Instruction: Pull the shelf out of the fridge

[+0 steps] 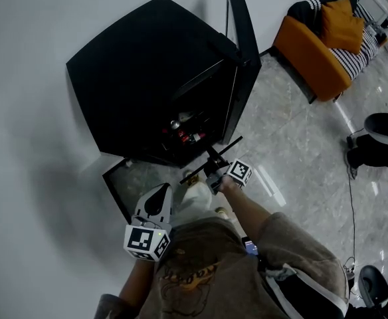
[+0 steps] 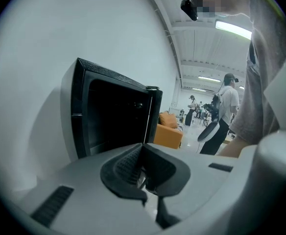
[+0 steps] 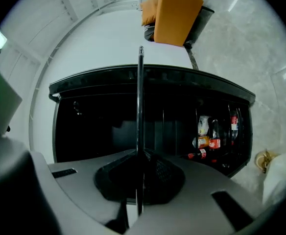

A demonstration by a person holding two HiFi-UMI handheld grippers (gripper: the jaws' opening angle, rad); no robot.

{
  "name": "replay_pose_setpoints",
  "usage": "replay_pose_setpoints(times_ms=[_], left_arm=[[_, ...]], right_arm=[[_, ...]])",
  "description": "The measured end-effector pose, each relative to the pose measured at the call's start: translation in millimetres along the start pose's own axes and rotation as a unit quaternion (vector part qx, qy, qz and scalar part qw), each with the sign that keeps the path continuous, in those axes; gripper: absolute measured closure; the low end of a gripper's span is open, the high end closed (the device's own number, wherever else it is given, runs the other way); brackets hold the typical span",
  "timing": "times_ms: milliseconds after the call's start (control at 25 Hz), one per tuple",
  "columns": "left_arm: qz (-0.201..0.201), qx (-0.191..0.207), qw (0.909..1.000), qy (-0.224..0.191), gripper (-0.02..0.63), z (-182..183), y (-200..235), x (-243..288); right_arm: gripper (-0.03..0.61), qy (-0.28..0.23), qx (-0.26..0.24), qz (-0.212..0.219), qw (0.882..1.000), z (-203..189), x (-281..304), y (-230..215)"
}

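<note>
The black fridge (image 1: 147, 78) stands against the white wall with its door (image 1: 244, 65) swung open. Bottles and cans (image 3: 209, 141) sit low inside it. My right gripper (image 1: 212, 173) is shut on a thin dark shelf (image 1: 214, 157), held edge-on outside the fridge mouth. In the right gripper view the shelf (image 3: 140, 106) is a narrow vertical line running up from between the jaws. My left gripper (image 1: 155, 201) hangs lower left, near my body, shut with nothing in it. Its view faces the fridge (image 2: 113, 116) from the side.
A flat glass panel (image 1: 124, 178) lies on the floor by the fridge's near left corner. An orange armchair (image 1: 320, 45) stands at the back right, a black chair (image 1: 383, 138) further right. People (image 2: 226, 111) stand far off in the room.
</note>
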State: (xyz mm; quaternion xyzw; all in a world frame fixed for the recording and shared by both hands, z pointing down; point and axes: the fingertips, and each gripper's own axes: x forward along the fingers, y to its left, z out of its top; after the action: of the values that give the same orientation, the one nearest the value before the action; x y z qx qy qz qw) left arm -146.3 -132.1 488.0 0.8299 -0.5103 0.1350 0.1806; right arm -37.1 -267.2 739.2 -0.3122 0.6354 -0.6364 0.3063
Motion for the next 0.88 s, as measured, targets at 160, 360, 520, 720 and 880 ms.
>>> replay_pose_setpoints(times_ms=[160,360,520,720,880], left_arm=[[0.006,-0.006,0.9999,-0.006,0.608,-2,-1,-6],[0.009,-0.013,0.9998,-0.011,0.608,-4,-15,-19],[0.009,-0.012,0.9998,-0.016,0.609,-6,-25,-30],[0.003,-0.013,0.9998,-0.018,0.608,-2,-44,-42],[-0.012,-0.011,0.9998,-0.014,0.607,11,-59,-46]], right_arm=[[0.552,0.001,-0.014,-0.018,1.000,1,-16,0],[0.552,0.001,-0.015,-0.026,1.000,3,-51,6],[0.551,0.002,-0.014,-0.021,1.000,1,-77,20],[0.552,-0.004,-0.020,-0.014,1.000,6,-117,47],[0.551,-0.011,-0.023,-0.001,1.000,11,-140,81]])
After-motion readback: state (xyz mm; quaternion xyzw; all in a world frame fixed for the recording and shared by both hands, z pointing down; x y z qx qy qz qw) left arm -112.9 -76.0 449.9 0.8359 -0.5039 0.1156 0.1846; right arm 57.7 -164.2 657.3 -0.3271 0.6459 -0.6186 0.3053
